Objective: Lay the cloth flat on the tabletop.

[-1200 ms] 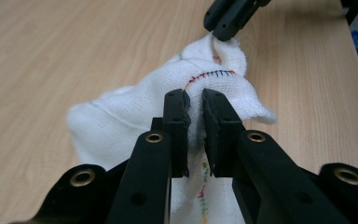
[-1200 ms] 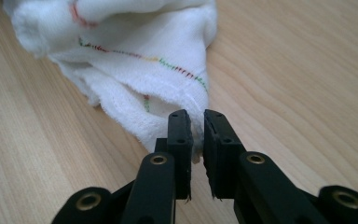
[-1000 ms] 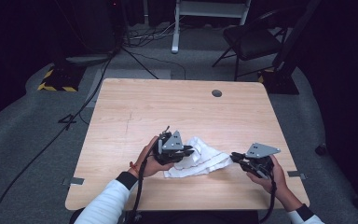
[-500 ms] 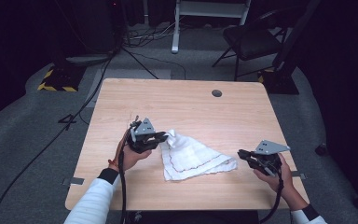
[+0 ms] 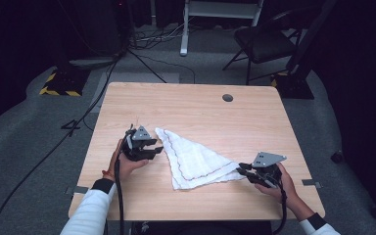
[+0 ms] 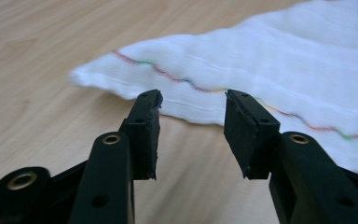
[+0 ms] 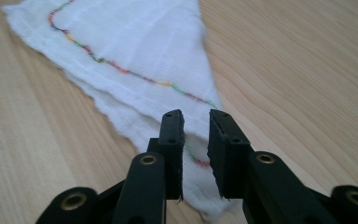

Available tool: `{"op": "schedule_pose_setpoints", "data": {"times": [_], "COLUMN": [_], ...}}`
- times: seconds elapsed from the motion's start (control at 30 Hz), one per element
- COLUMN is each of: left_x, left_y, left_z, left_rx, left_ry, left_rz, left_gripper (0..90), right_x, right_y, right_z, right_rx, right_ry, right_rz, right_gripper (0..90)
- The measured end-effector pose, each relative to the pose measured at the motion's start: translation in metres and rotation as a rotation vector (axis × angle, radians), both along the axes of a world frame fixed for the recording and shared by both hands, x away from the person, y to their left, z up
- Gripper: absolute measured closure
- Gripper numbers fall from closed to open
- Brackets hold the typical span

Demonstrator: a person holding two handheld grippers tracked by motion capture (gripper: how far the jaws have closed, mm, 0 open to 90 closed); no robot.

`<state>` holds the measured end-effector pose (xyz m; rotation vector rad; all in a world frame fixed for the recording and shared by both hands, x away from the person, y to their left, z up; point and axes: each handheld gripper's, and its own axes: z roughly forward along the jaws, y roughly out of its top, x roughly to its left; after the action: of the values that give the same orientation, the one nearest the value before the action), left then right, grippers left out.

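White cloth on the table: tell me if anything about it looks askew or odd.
The white cloth lies folded into a triangle, but the layers don't line up: in the right gripper view a lower layer sticks out past the upper edge. Its edges look wavy. Both tongs, left and right, are open at its corners.

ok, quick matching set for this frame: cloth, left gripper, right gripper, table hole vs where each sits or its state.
1 cloth
2 left gripper
3 right gripper
4 table hole

a far side of the table
b by the cloth's far-left corner, jaws apart
c spread as a triangle
d at the cloth's right tip, jaws slightly apart

1-c, 2-b, 3-d, 4-a
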<state>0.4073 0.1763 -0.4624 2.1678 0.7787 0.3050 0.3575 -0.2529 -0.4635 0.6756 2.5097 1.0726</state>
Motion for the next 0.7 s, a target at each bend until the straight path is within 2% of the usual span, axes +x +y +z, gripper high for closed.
{"op": "schedule_pose_setpoints", "data": {"times": [0.03, 0.07, 0.17, 0.2, 0.27, 0.3, 0.37, 0.57, 0.67, 0.7], "left_x": [0.0, -0.004, -0.019, -0.021, -0.026, -0.03, -0.034, -0.048, -0.053, -0.053], "left_y": [0.0, -0.003, -0.01, -0.011, -0.012, -0.013, -0.016, -0.027, -0.033, -0.033], "left_z": [0.0, -0.001, -0.004, -0.005, -0.007, -0.008, -0.01, -0.014, -0.017, -0.017], "left_rx": [0.0, 0.01, 0.053, 0.05, 0.032, 0.036, 0.041, 0.052, 0.065, 0.065], "left_ry": [0.0, 0.017, 0.017, 0.039, 0.046, 0.047, 0.052, 0.071, 0.085, 0.085], "left_rz": [0.0, -0.014, -0.044, -0.041, -0.017, -0.035, -0.039, -0.09, -0.122, -0.122], "left_gripper": [52.9, 52.9, 46.8, 36.9, 33.3, 33.4, 29.3, 26.7, 29.6, 31.0], "right_x": [-0.001, -0.001, -0.003, -0.005, -0.005, -0.006, -0.008, -0.011, -0.015, -0.015], "right_y": [0.003, 0.003, 0.02, 0.033, 0.039, 0.046, 0.062, 0.096, 0.117, 0.117], "right_z": [0.0, 0.0, -0.001, -0.001, -0.002, -0.003, -0.005, -0.008, -0.01, -0.01], "right_rx": [-0.002, -0.002, 0.0, -0.006, -0.007, -0.013, -0.03, -0.02, -0.024, -0.024], "right_ry": [0.0, 0.0, 0.002, -0.002, -0.007, -0.006, 0.005, -0.002, 0.018, 0.018], "right_rz": [0.006, 0.006, 0.061, 0.097, 0.113, 0.13, 0.169, 0.263, 0.332, 0.332], "right_gripper": [70.9, 70.9, 67.9, 64.7, 63.4, 61.6, 59.5, 55.3, 53.7, 53.7]}}
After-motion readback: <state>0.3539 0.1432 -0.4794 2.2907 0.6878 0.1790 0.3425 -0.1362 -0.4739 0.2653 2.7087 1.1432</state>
